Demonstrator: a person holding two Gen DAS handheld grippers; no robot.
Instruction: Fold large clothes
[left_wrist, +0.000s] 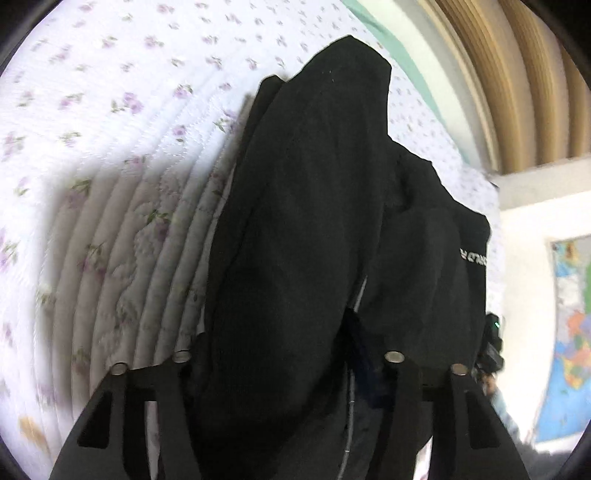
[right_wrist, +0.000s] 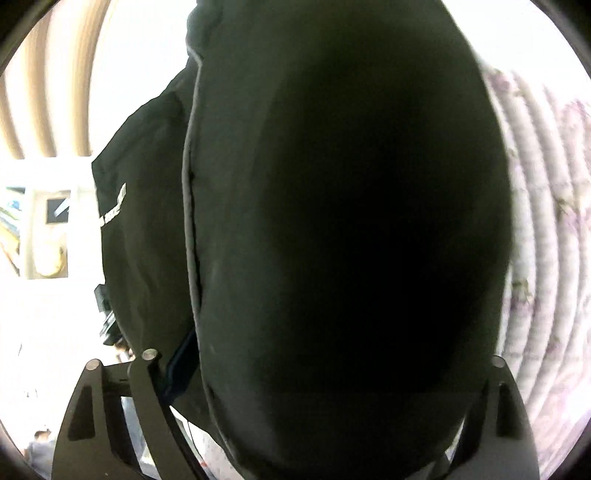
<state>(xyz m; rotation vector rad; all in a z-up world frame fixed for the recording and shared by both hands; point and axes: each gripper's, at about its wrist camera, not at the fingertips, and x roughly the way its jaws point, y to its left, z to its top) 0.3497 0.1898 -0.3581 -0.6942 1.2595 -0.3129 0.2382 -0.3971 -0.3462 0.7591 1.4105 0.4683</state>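
Note:
A large black garment (left_wrist: 306, 203) with white lettering (left_wrist: 472, 258) lies bunched over a floral quilted bed (left_wrist: 110, 129). Its thick bundle fills the whole gap of my left gripper (left_wrist: 288, 356), and the cloth touches both fingers. In the right wrist view the same black garment (right_wrist: 351, 221), edged with grey piping (right_wrist: 190, 221), bulges between the widely spread fingers of my right gripper (right_wrist: 323, 358) and presses against both. The cloth hides the fingertips in both views. A dark bit of the other gripper (left_wrist: 491, 347) peeks past the garment's right edge.
The bed's quilt (right_wrist: 543, 221) spreads to the right of the right gripper. Tan curtains (left_wrist: 524, 92) hang beyond the bed. A colourful map poster (left_wrist: 569, 332) is on the white wall. A person (right_wrist: 40, 443) shows small at the lower left.

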